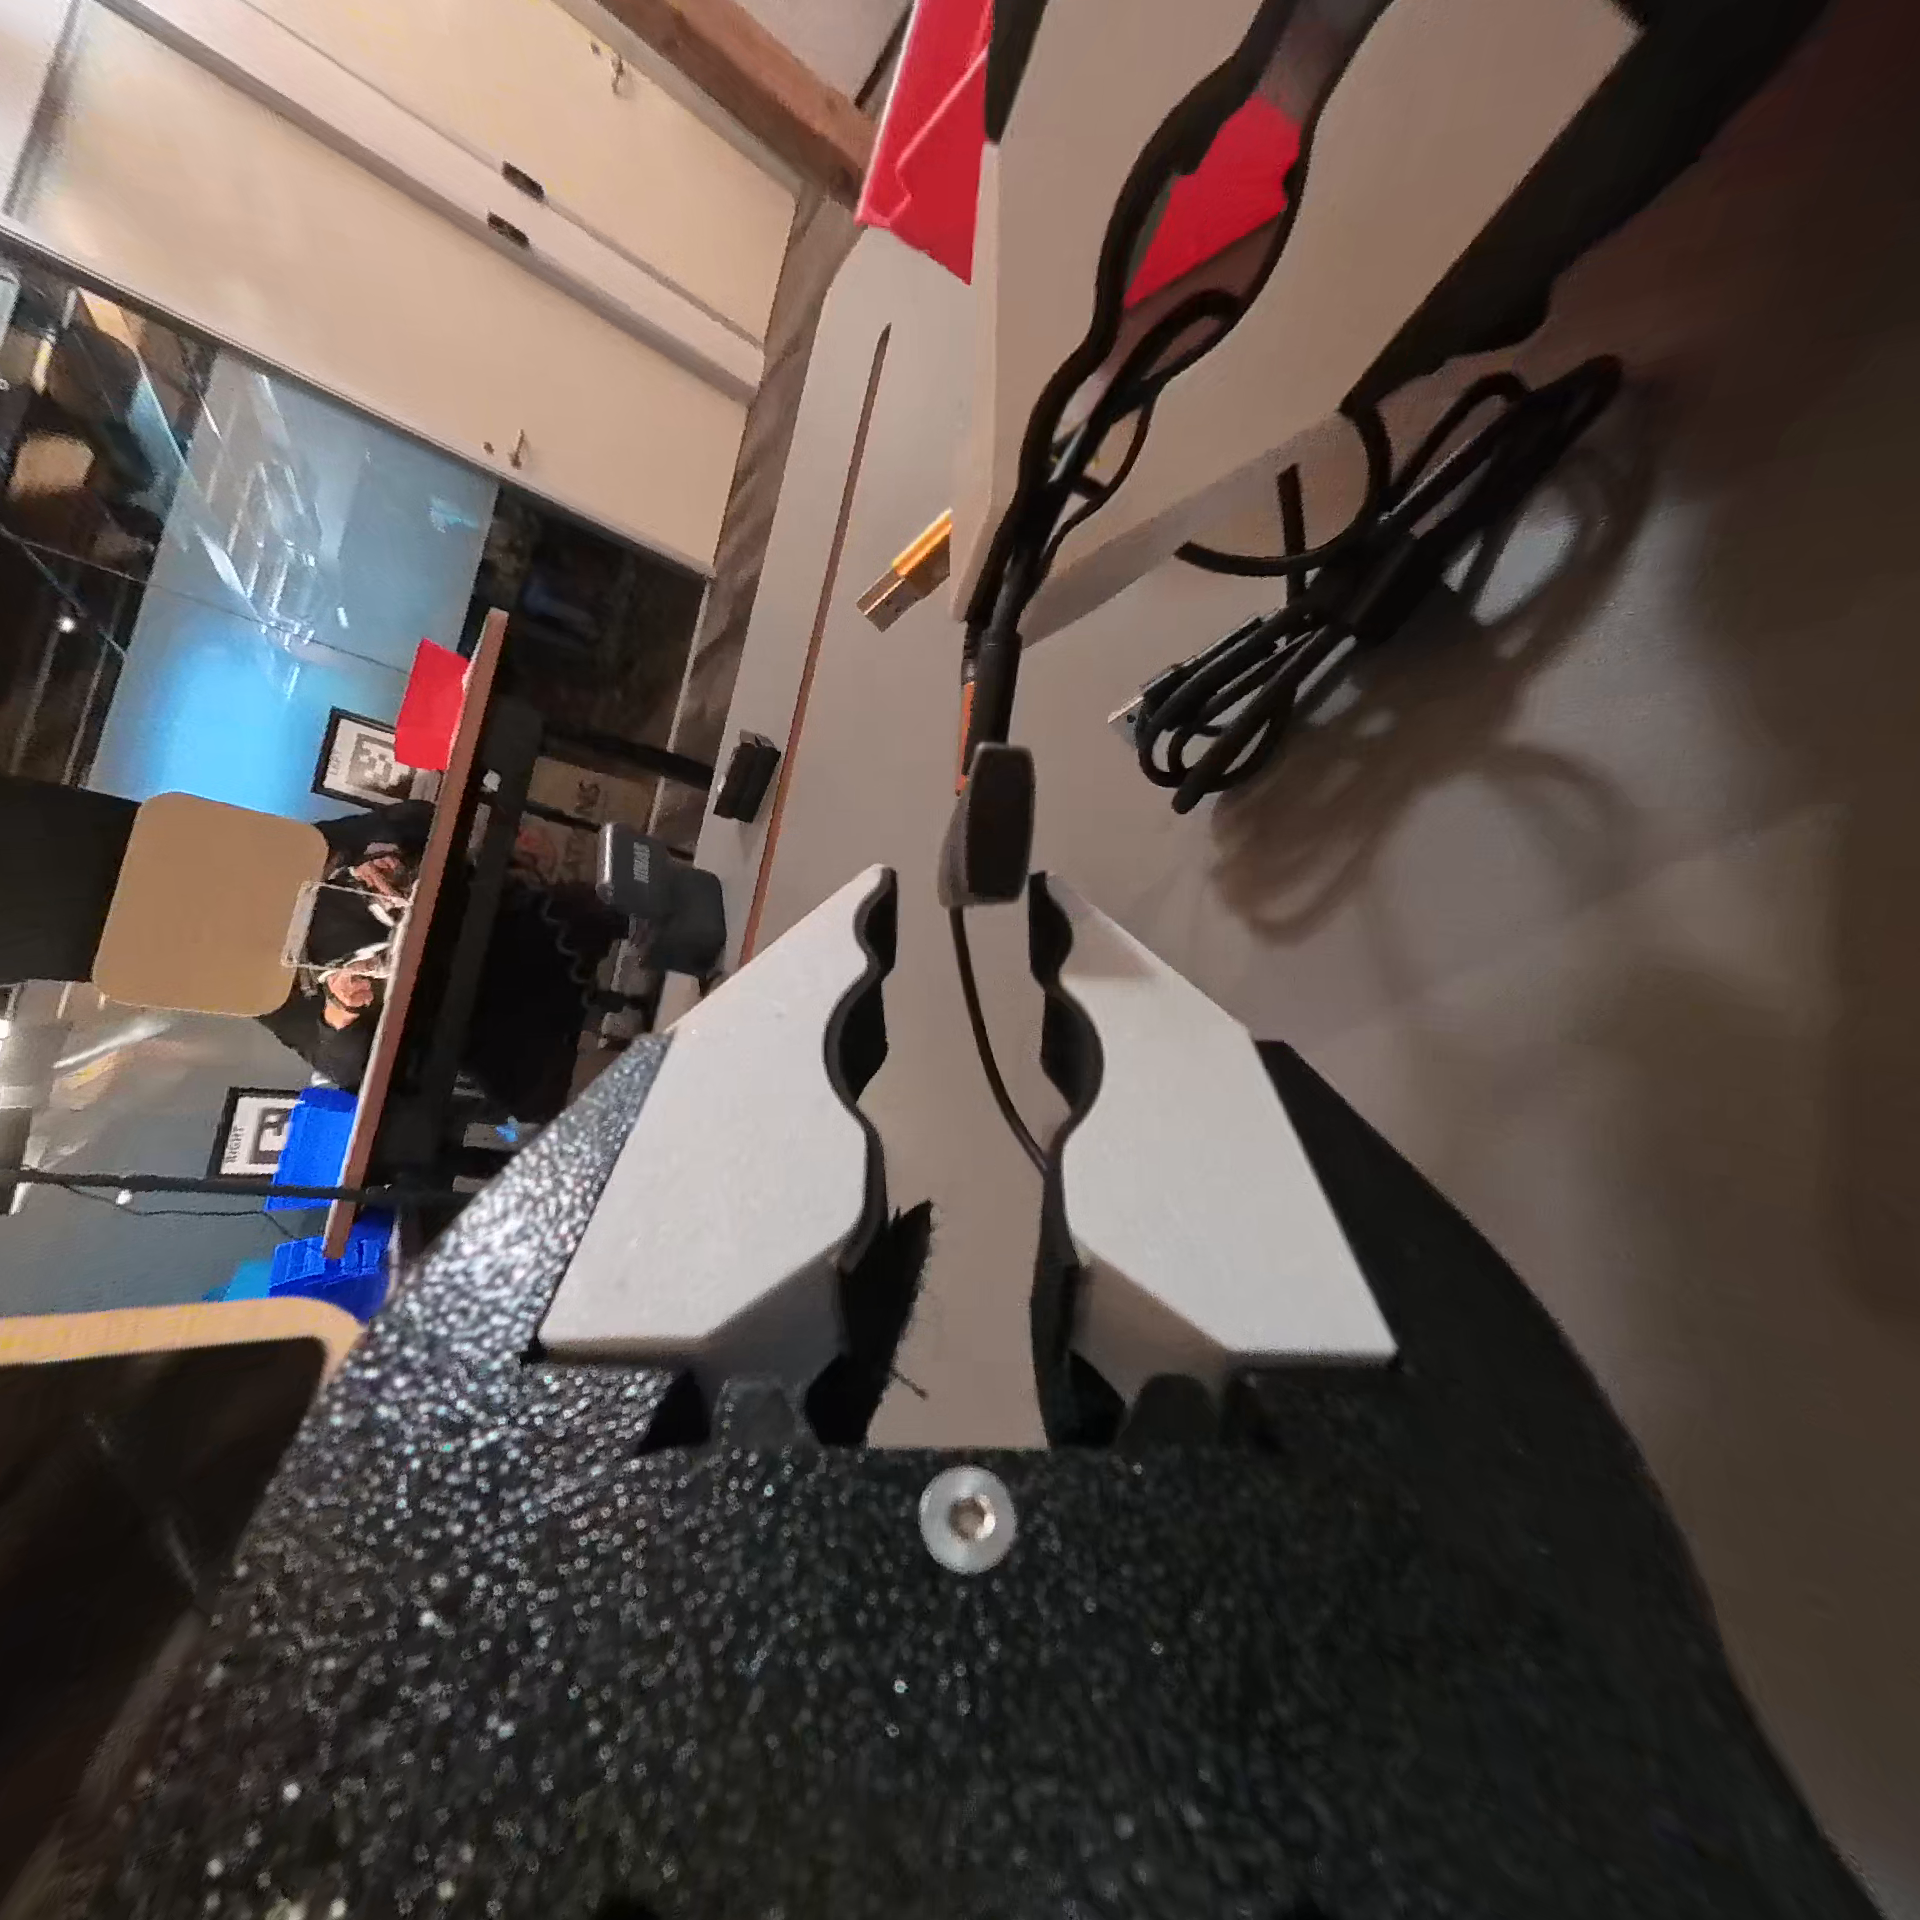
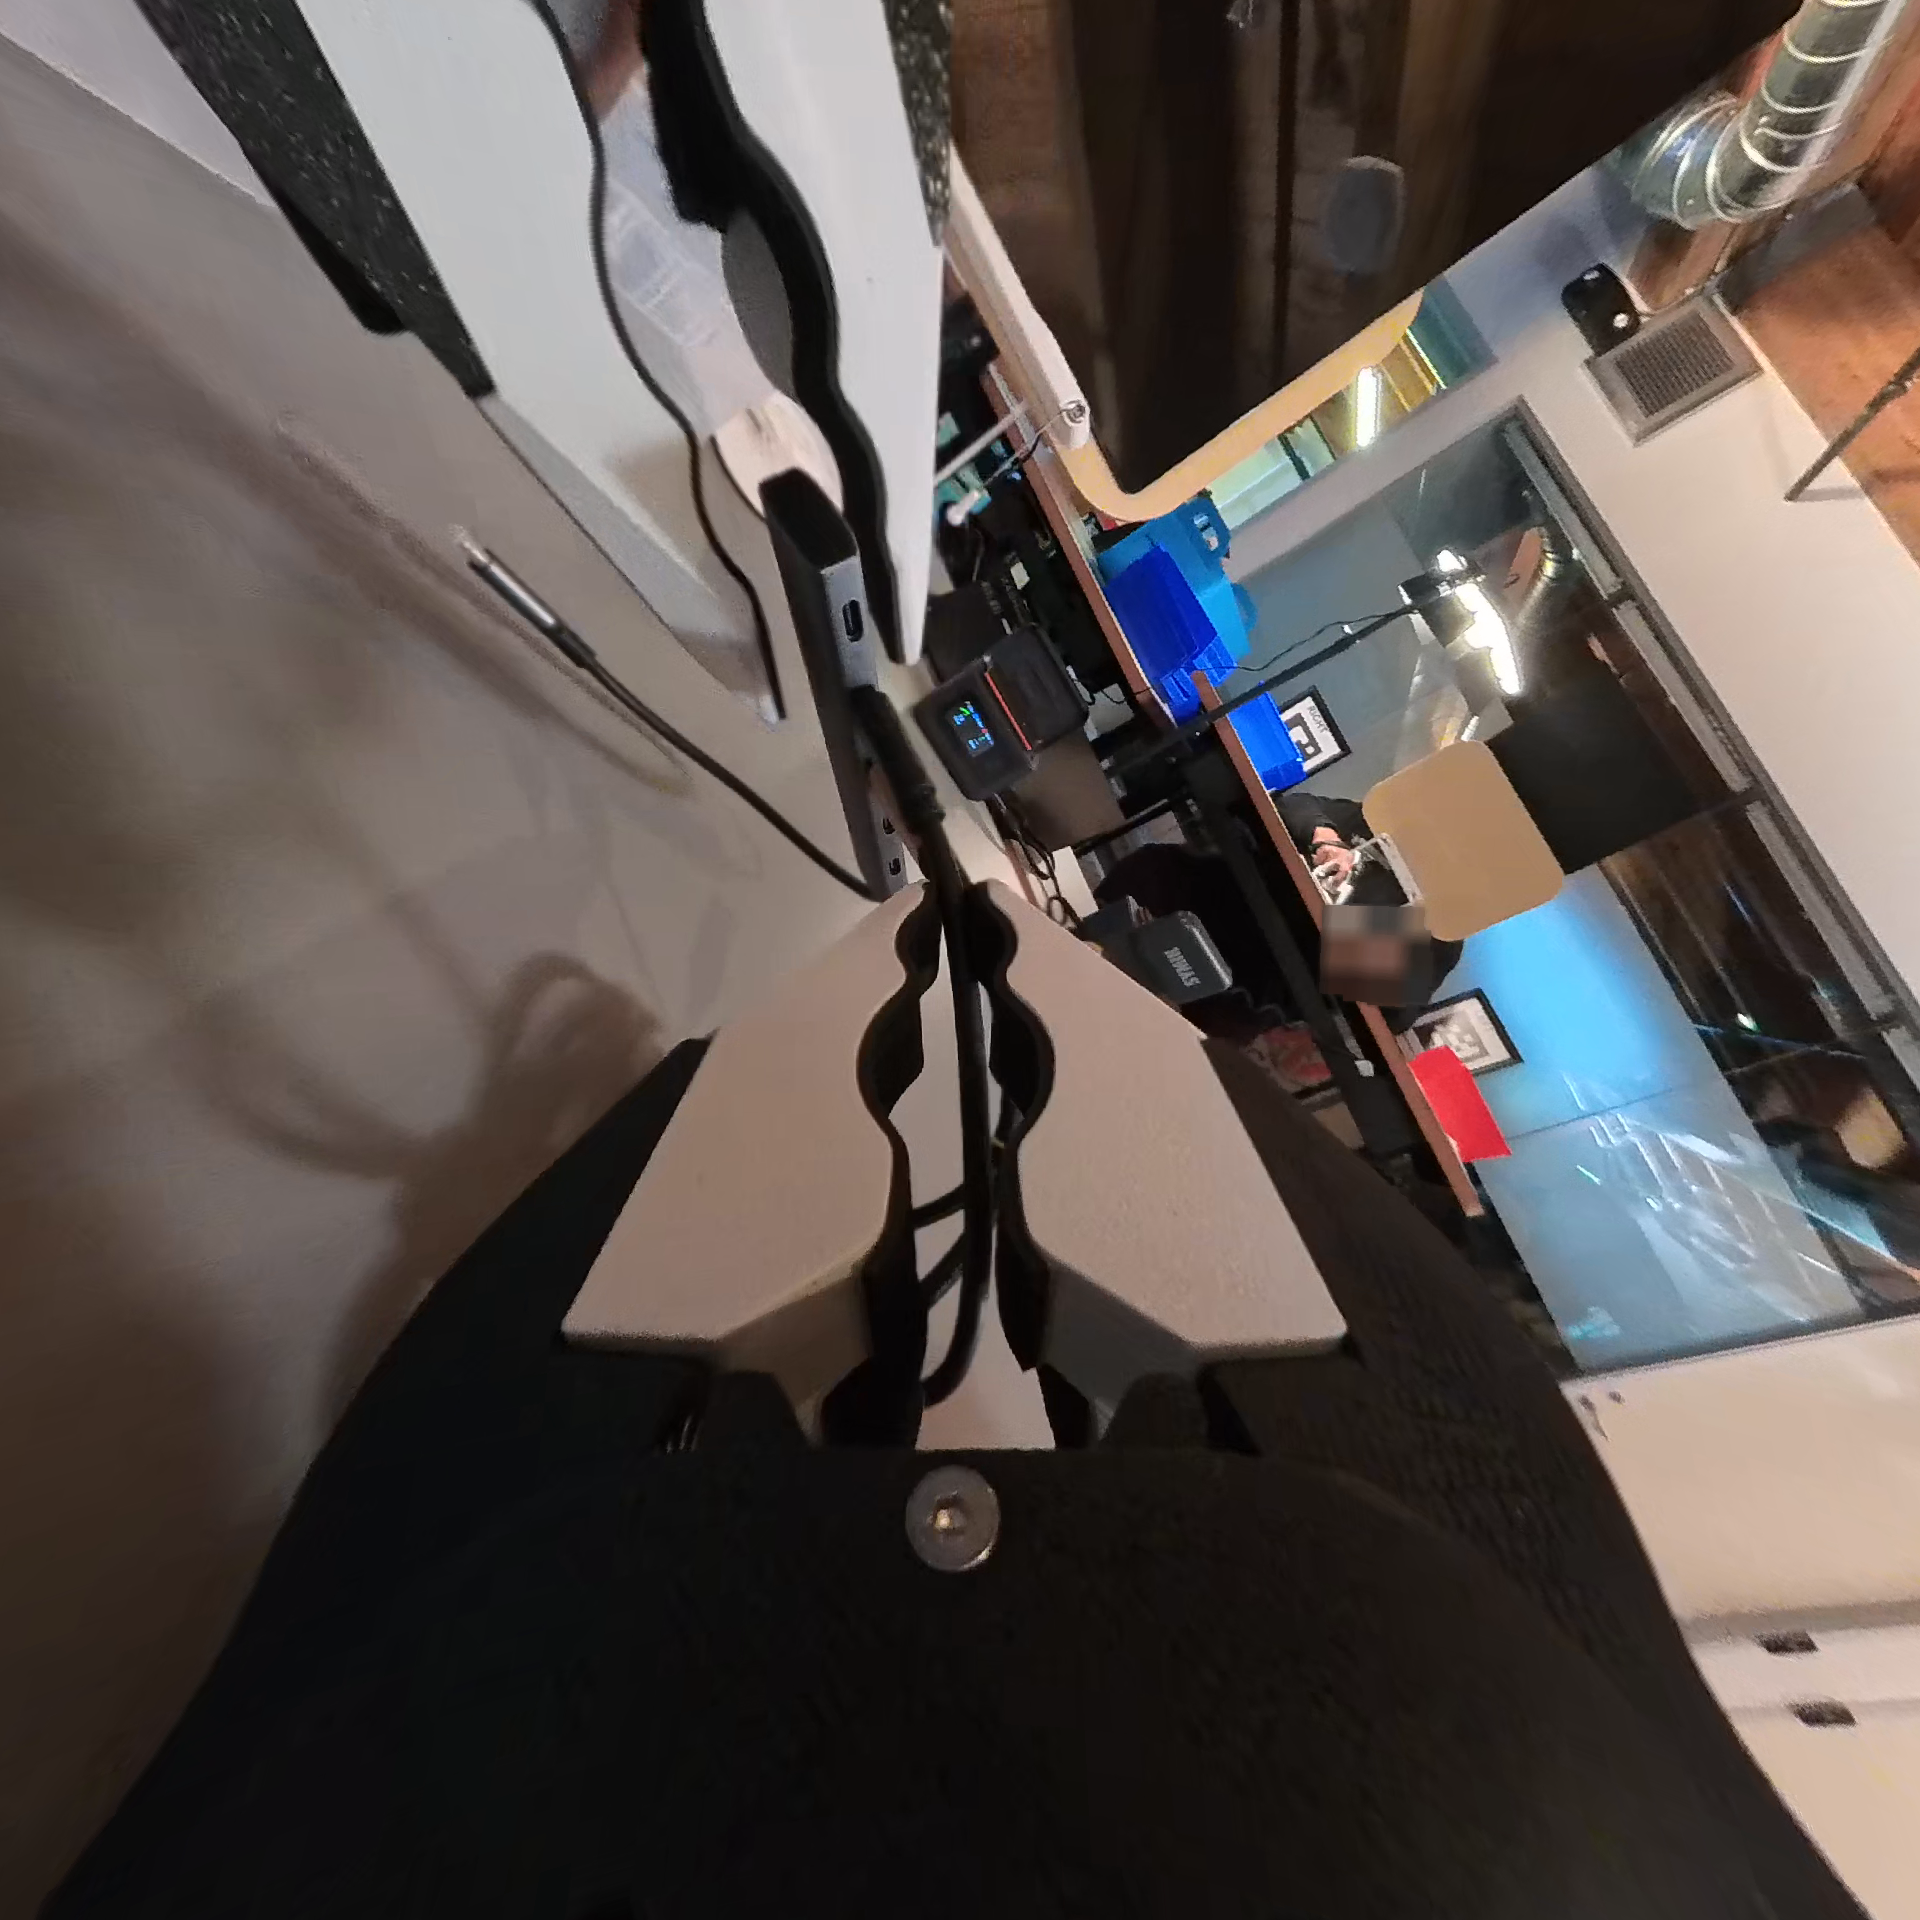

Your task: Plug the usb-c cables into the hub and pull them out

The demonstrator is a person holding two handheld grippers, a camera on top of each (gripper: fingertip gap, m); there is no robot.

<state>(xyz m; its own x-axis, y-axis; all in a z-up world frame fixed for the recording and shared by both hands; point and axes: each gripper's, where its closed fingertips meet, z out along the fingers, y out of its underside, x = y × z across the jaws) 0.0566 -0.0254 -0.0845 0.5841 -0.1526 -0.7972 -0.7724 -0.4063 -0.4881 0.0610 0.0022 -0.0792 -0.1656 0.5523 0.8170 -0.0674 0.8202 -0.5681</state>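
A slim dark grey metal hub (image 2: 831, 665) is seen edge-on in the right wrist view, just past the right gripper (image 2: 954, 896) toward 12 o'clock, lying on the pale grey bench (image 2: 260, 727). Small ports are visible along its narrow side. A black cable (image 2: 914, 790) with a stiff moulded plug is seated in the hub's side and runs back between the right gripper's white fingers (image 2: 790, 1122), which are closed almost fully, the cable pinched at their tips. A thinner black cord (image 2: 727, 779) leaves the hub's near end toward 9 o'clock across the bench, ending in a slender grey plug (image 2: 520, 603).

In the left wrist view, the hub's dark end (image 1: 992, 831) is seen just beyond the left gripper (image 1: 961, 883) at 12 o'clock. The left gripper's jaws are parted by a moderate gap; whether the right fingertip touches the hub cannot be told. A thin black wire (image 1: 987, 1039) trails from the hub back between the fingers (image 1: 748, 1091). The right gripper's white fingers (image 1: 1122, 520) are seen farther off at 12 o'clock, closed on the black cable.

At 2 o'clock a coiled bundle of black cables (image 1: 1351, 623) lies on the bench. At 11 o'clock a gold-sleeved metal plug (image 1: 904, 577) lies alone. Red cards (image 1: 925, 135) stand farther back.
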